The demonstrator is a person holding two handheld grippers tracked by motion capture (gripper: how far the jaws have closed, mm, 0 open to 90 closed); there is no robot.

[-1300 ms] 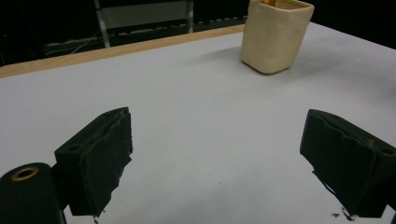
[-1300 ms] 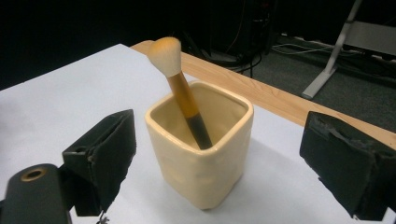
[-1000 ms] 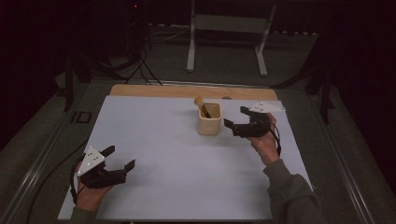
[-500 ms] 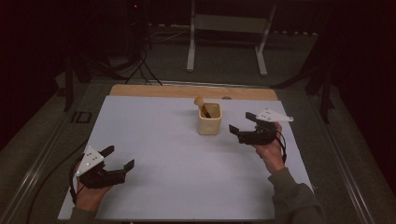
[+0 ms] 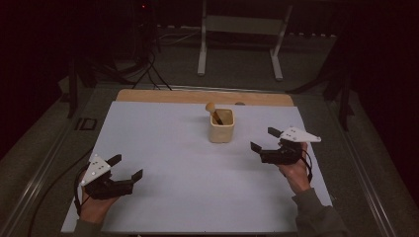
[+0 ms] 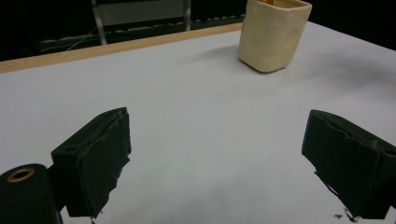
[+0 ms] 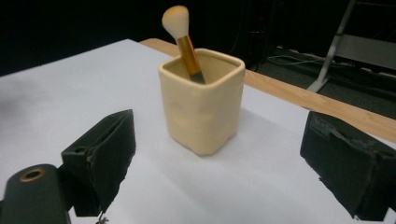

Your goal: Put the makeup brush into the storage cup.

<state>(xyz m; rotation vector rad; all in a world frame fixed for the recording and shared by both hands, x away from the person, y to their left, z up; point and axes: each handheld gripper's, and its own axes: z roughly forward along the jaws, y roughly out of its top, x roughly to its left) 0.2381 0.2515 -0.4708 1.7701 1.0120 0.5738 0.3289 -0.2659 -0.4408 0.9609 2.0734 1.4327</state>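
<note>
Left claw (image 5: 124, 168) lower left of high view, hand (image 5: 94, 207) low behind it, jaws spread wide, empty. Right claw (image 5: 262, 139) right of centre, jaws parted, nothing between them, aimed left toward the cup (image 5: 221, 125). Cup: cream, squarish, rounded corners, matte, standing upper centre on the white surface (image 5: 168, 148). Brush (image 7: 183, 39) leans inside it: gold ferrule, pale fluffy head up.

I'm working in a dark lab or studio, white-topped table (image 5: 163, 148), metal stand legs (image 5: 239, 44) behind, cables (image 5: 148, 69) on floor.
</note>
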